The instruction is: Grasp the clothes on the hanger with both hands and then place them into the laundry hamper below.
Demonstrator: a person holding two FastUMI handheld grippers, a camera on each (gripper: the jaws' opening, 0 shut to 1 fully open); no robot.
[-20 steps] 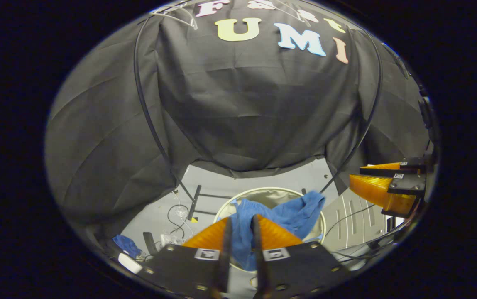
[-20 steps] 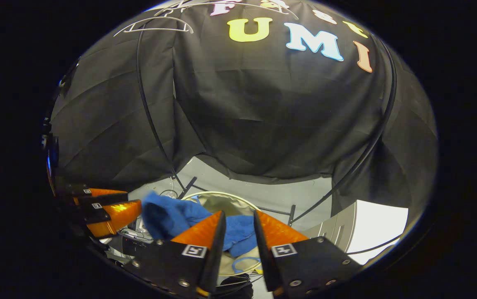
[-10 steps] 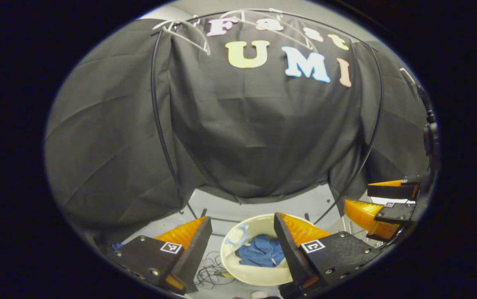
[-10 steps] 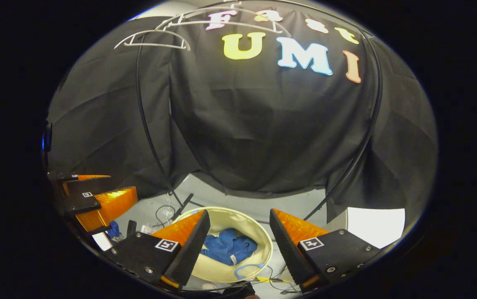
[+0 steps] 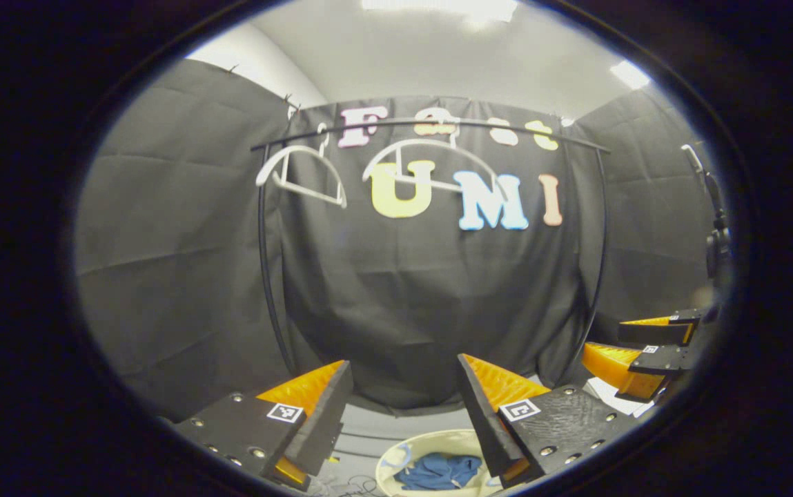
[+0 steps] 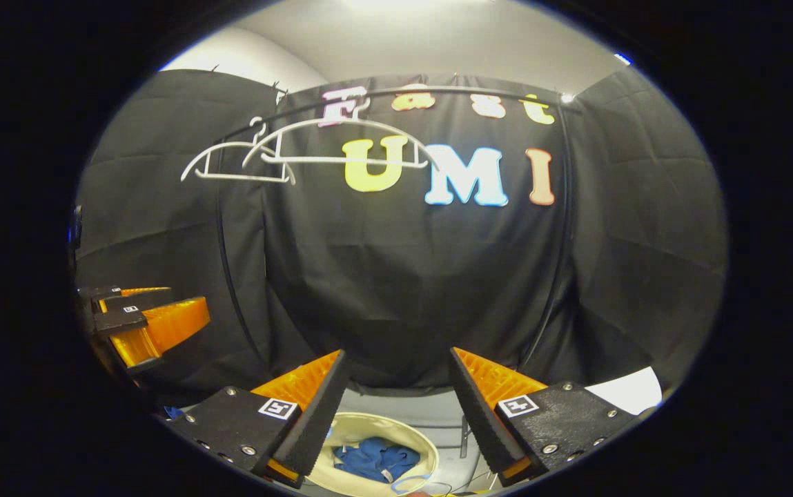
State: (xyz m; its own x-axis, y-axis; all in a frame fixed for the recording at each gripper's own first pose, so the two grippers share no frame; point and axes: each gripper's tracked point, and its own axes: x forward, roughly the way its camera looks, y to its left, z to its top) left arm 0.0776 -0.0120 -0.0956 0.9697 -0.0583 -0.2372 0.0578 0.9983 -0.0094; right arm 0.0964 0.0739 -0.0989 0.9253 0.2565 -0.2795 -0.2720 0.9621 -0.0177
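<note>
Left gripper view: left gripper (image 5: 404,369) raised, jaws apart.

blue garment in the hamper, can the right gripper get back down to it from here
Probably yes. The right gripper is open and holds nothing, and the blue garment lies uncovered in the open-topped hamper right below its fingers, with nothing seen between them.

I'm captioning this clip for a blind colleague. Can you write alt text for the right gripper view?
The right tool hangs open above a round cream laundry hamper with blue clothes lying inside. Higher up, two bare white hangers hang on a black rail, and the left tool shows at the left edge.
</note>
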